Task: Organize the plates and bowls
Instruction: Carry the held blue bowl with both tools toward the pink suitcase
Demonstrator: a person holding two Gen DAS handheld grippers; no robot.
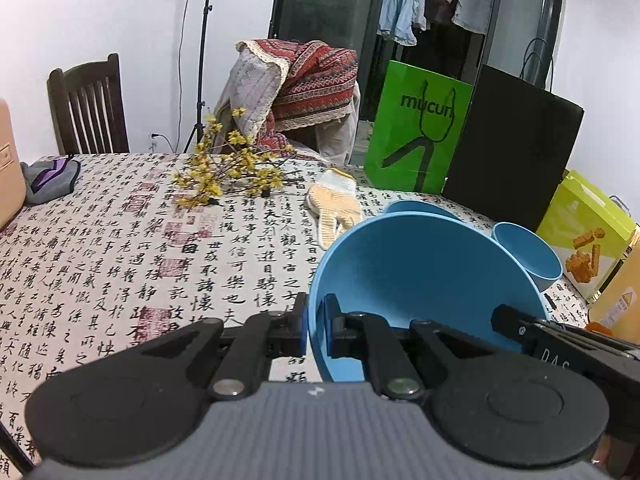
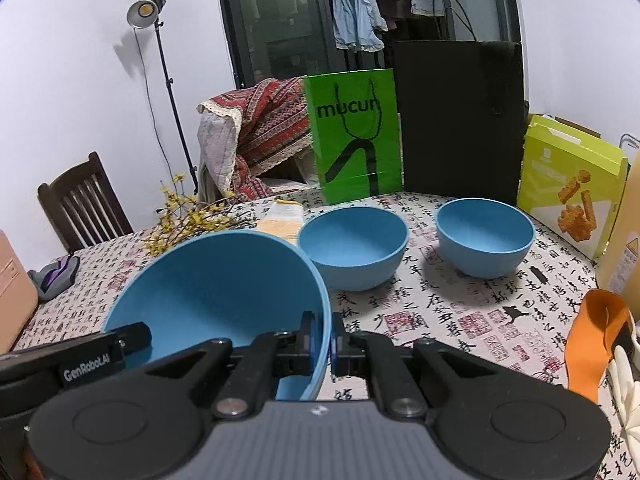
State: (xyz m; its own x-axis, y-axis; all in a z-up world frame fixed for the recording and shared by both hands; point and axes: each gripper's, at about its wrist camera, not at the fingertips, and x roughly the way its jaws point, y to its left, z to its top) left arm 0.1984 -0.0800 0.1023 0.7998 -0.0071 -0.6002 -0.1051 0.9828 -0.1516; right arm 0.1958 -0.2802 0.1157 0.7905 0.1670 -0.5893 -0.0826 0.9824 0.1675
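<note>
1. The left tool [image 1: 316,330] is clamped on the rim of the large blue bowl [image 1: 420,276], one pad outside the wall and one inside, at the bowl's left edge as the left wrist view shows it.
2. The right tool [image 2: 322,344] is clamped on the same large blue bowl's rim at the opposite side, again with one pad inside and one outside. Each wrist view shows the other tool's black body reaching in at the far rim.
3. The large blue bowl is gripped between the two tools with its open mouth tilted toward the cameras, over the bench [image 2: 460,312], which is covered by a cloth printed with black calligraphy and red seals.
4. Just beyond it, in the right wrist view, two smaller blue bowls stand upright on the bench: the middle bowl [image 2: 354,248] close behind the large bowl's rim, and the right bowl [image 2: 486,236] apart from it to the right.
5. An orange strap [image 2: 596,344] lies at the bench's right edge.
6. Farther back on the left lie a knitted glove [image 1: 336,208] and a spray of yellow flowers [image 1: 228,172].
7. At the bench's far edge stand a green paper bag [image 2: 354,136], a black bag [image 2: 460,120] and a yellow-green snack box [image 2: 572,184].
8. Behind the bench are a dark wooden chair [image 1: 90,108] and a patterned blanket [image 1: 308,80] draped over another seat.
</note>
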